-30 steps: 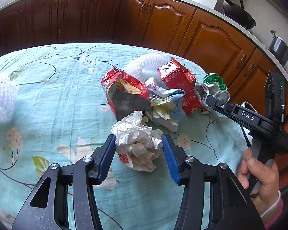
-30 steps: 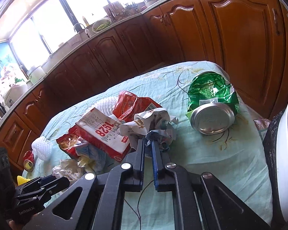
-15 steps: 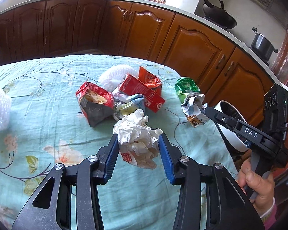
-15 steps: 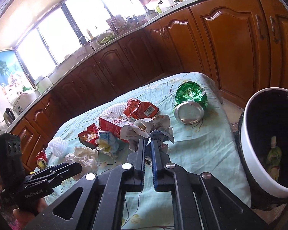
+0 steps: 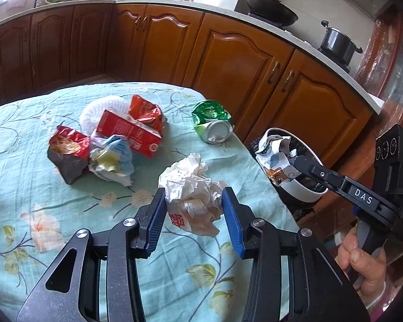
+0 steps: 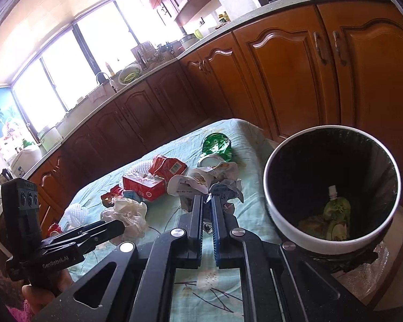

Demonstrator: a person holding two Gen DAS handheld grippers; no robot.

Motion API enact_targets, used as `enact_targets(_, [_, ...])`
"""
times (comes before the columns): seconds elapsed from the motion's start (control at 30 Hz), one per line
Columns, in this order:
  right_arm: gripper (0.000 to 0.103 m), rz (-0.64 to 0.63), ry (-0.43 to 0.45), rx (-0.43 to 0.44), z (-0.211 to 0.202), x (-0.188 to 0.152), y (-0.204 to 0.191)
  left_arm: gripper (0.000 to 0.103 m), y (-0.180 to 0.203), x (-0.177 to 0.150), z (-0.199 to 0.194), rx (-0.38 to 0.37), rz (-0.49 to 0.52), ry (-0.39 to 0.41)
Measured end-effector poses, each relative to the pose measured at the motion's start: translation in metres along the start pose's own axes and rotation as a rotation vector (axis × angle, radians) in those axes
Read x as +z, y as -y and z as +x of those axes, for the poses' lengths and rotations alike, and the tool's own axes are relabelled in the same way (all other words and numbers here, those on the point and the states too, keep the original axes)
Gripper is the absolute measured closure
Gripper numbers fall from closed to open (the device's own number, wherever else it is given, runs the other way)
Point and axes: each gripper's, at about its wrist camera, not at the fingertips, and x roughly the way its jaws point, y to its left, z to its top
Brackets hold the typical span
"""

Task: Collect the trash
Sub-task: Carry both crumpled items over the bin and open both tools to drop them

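- The desk (image 5: 27, 139), under a floral cloth, carries the uncollected litter; its 3 o'clock edge in the left view sits just beside the bin, which suits short carries
- The bin (image 6: 333, 244), white-rimmed with a dark liner, stands off that edge on the floor, mouth up; a green pouch (image 6: 335, 214) already lies at its bottom
- The red carton (image 5: 129, 131) lies flat at 11 o'clock in the left view, touching a white foam net (image 5: 94, 112) and red snack wrappers, all waiting their turn
- The crushed green can (image 5: 212, 126) rests on its side at 12 o'clock, apart from the pile and near the desk edge
- The crumpled white paper (image 5: 193, 193) sits between the blue pads of the left tongs (image 5: 193, 209), pinched on both flanks and apparently lifted off the cloth, probably for carrying to the bin
- The printed paper scrap (image 6: 212, 185) is clamped in the right tongs (image 6: 207, 206), pressed nearly together on it; in the left view it hangs at 3 o'clock over the bin rim, judged ready to drop once released
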Motion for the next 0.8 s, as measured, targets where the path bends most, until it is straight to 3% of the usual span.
enact_targets(0.43, [0.097,0.061,0.081,-0.107,-0.045,0.01,0.052,0.062,0.075,0.018,0.026,-0.091,0.123,0.006])
enact_targets(0.8, [0.097,0.082,0.093,-0.18,-0.051,0.02,0.086,0.062,0.124,0.033,0.053,-0.137,0.198,0.008])
